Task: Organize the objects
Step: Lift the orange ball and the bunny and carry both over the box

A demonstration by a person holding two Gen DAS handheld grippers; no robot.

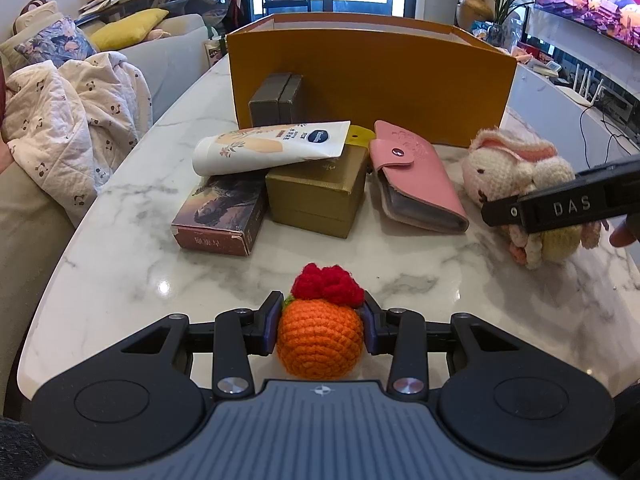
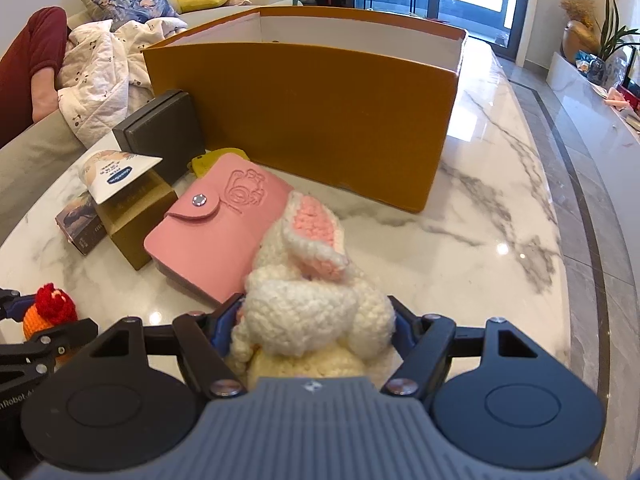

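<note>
Both wrist views close, angled down, sharing orange box [image 1: 372,76]

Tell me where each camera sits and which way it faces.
Left wrist: on the left claw, angled down over the marble table toward the orange box; its claw grips the crochet orange.
Right wrist: on the right claw, same heading; its claw grips the crochet bunny.
Shared: box, pink wallet, both toys, each other's claw.

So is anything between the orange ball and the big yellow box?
Yes. The gold box, card box, tube and pink wallet lie between the orange ball and the yellow box.
</note>
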